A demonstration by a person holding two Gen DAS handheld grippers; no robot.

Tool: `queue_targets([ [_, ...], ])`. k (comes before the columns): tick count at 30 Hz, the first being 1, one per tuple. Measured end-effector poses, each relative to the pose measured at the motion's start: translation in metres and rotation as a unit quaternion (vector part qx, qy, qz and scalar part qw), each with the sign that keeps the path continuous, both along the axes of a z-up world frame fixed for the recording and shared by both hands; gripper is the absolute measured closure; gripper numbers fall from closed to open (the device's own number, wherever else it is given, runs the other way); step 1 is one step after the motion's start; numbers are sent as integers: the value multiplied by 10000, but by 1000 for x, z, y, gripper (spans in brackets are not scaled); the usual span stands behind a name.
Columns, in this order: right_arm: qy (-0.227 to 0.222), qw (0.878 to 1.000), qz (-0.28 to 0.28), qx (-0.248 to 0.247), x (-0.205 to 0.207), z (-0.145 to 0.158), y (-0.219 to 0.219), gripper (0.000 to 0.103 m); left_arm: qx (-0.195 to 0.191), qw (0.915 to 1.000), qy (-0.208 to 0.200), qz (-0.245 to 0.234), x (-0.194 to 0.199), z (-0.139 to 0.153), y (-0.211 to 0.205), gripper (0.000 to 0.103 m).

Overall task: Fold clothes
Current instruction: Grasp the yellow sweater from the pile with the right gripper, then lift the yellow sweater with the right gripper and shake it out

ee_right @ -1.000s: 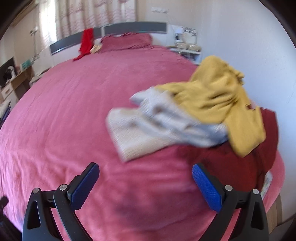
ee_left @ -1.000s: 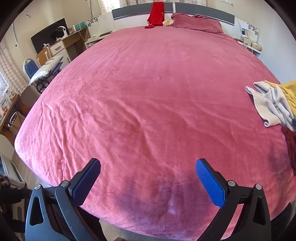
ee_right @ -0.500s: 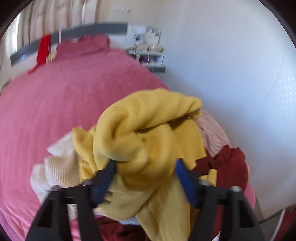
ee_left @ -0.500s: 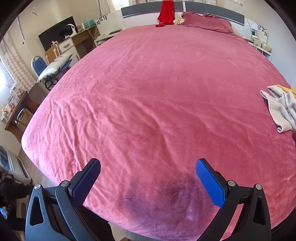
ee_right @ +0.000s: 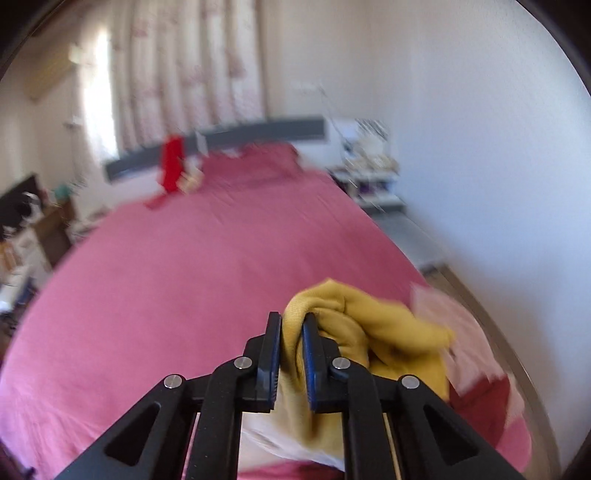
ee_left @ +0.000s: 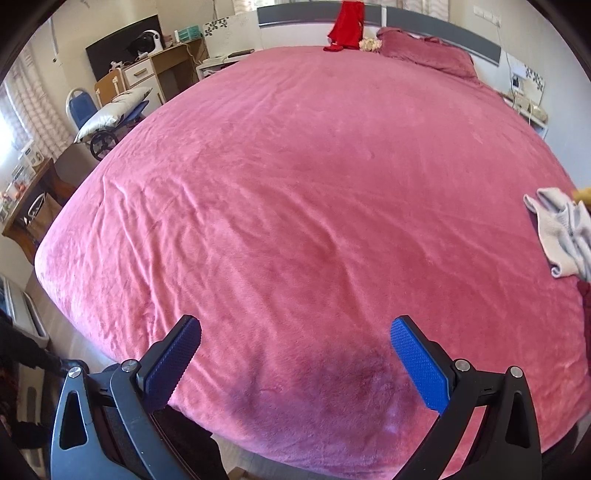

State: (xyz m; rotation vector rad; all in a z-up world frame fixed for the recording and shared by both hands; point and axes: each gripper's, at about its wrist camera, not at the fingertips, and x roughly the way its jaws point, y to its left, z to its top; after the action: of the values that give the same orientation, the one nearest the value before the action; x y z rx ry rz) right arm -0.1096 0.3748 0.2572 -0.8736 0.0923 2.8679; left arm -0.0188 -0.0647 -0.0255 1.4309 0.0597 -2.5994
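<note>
With my right gripper [ee_right: 291, 336] clamped on the yellow garment [ee_right: 373, 332] at the bed's [ee_left: 295, 184] right edge, my left gripper [ee_left: 295, 343] hangs apart, leftward.

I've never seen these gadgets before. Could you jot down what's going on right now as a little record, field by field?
Setting: bedroom, large bed with pink blanket
Right claw: shut on the yellow garment, bunched and lifted
Left claw: open, empty, above the bed's near edge
Other clothes: grey-white garment at the bed's right edge; dark red garment beneath the yellow one
Far end: red cloth on the headboard
Folding: not yet begun
</note>
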Motion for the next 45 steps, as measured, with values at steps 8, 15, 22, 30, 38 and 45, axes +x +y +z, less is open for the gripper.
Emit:
queue_targets([
  [8,1363,9627,2229,-700,17,147,-167,103,270,9973,238,633,26,17,-59,0],
  [15,1891,9258,3248,-412,33,207,-318,89,355,9866,664,1446,62,38,-123,0],
  [22,212,9500,3084,443,16,36,-325,70,1009,9717,541,2068,74,20,-161,0],
  [30,-2234,9431,2451,236,36,-228,-239,70,643,9843,368,1602,57,6,-130,0],
  [38,-2873,9407,1143,-1396,60,-316,-129,68,458,9941,169,973,35,-9,-81,0],
  [45,-2792,9294,1597,-1811,22,-308,-158,93,167,9977,131,641,29,-9,-58,0],
])
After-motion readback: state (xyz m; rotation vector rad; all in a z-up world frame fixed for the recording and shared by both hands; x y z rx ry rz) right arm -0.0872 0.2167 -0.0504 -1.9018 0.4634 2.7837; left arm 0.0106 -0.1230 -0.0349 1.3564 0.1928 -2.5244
